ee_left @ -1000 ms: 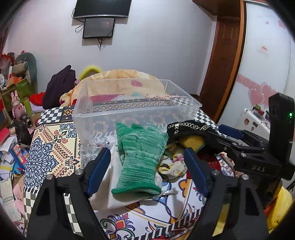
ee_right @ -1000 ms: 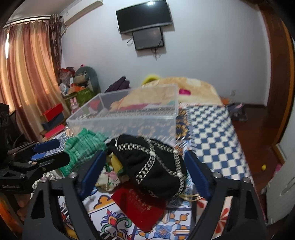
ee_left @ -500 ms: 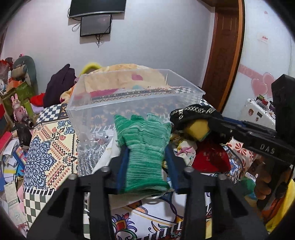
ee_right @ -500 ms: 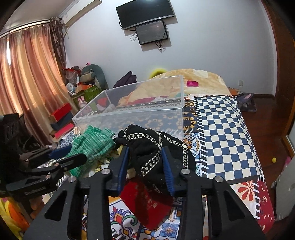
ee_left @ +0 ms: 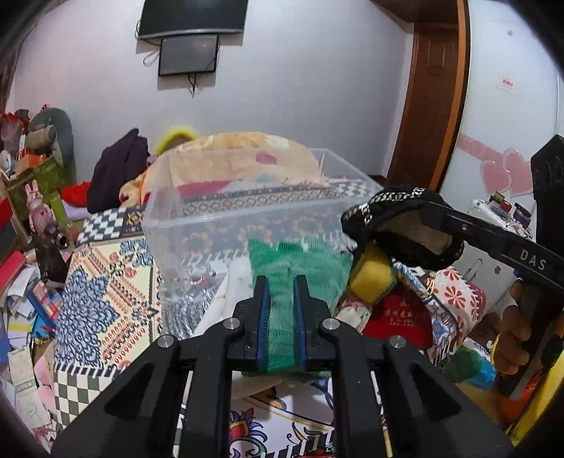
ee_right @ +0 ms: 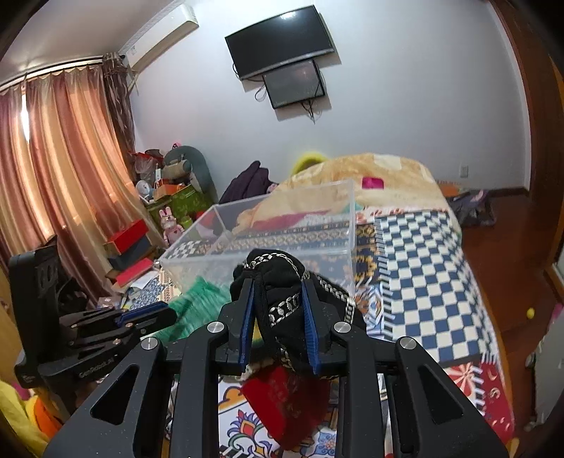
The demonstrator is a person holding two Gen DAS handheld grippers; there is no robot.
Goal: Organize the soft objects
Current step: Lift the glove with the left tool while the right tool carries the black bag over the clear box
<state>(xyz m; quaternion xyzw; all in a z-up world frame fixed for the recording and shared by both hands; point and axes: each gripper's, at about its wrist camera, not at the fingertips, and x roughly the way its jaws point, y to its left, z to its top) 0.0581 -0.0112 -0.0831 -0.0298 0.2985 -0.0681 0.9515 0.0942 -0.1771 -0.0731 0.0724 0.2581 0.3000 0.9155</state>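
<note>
The left wrist view looks forward along the left gripper (ee_left: 281, 282) from low over the patterned bed, facing the clear plastic box (ee_left: 225, 218) close ahead and the white wall with the television (ee_left: 192, 16) beyond. The right wrist view sits to its right, looks along the right gripper (ee_right: 276, 289) toward the same box (ee_right: 282, 243) and television (ee_right: 280, 40), and is angled leftward enough to take in the curtains (ee_right: 60, 158). Both views share the box, the bed and the far wall, and each catches the other gripper at its edge, the right one (ee_left: 419, 215) in the left view and the left one (ee_right: 148, 310) in the right view.
</note>
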